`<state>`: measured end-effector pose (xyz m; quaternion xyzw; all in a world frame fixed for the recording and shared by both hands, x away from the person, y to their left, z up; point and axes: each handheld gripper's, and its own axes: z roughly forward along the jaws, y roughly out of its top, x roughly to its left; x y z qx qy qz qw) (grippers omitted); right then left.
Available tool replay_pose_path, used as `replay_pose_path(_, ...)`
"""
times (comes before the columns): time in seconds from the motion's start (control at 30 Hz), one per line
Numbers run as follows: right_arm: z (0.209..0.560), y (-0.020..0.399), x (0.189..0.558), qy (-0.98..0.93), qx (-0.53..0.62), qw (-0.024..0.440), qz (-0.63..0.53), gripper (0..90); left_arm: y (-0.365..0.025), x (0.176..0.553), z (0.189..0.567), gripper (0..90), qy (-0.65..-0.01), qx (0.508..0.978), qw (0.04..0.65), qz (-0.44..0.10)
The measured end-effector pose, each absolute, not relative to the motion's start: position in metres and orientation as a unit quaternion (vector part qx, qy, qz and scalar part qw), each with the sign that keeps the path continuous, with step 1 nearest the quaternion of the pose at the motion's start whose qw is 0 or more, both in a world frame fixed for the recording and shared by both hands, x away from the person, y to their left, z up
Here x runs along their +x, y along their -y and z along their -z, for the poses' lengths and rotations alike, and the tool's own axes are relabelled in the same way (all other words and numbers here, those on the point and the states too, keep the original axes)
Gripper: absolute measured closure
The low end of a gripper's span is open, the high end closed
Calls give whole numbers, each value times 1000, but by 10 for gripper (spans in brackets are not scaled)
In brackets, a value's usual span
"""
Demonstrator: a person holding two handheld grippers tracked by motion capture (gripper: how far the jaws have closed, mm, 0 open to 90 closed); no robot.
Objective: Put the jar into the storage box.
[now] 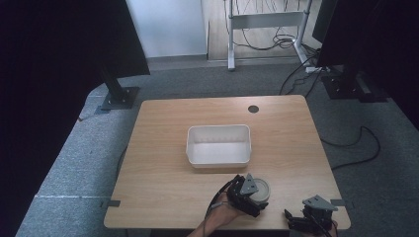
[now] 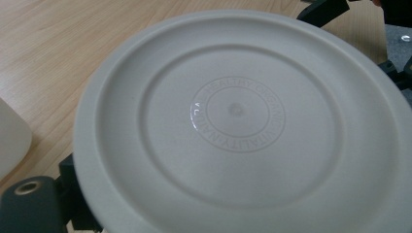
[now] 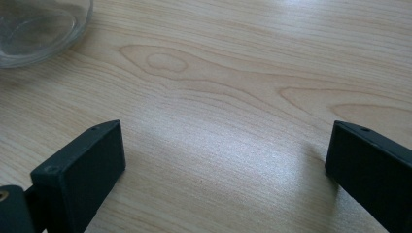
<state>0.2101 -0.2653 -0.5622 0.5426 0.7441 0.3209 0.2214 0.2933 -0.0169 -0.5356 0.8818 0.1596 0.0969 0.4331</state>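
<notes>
**Left gripper on grey lid, right gripper spread over bare wood**

Nearest the camera in my left gripper view: a round grey plastic lid, embossed ring of lettering at its centre, taking up most of the frame. My left gripper has one black jaw at the lower left edge of the lid and the other at the upper right edge, so the lid sits between them. Jaws look to be against the rim; I read it as gripped.

High view: same lid at lower centre of the frame, on the light wooden table, just below the white rectangular plastic tub. Tub and lid are near each other, not touching. My left gripper is on the lid's left side, my hand coming up from the bottom edge.

My right gripper is in the lower right of the high view, near the table's front edge, well apart from the lid.

Right gripper view: my right gripper has jaws spread wide, bare wood grain between them, nothing held. A clear glass bowl shows in the upper left corner of that frame, only its edge in view.

A dark round hole sits near the table's far edge.
</notes>
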Motion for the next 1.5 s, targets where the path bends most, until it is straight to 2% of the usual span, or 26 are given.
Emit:
replay_pose_path(0.87, 562, 265, 210, -744, 542, 221, -322, 4, -6, 303, 505, 100, -165, 876, 439, -113)
replay_pose_path(1.5, 562, 265, 210, -744, 542, 221, -322, 3, -37, 325, 488, 100, -206, 864, 439, -136)
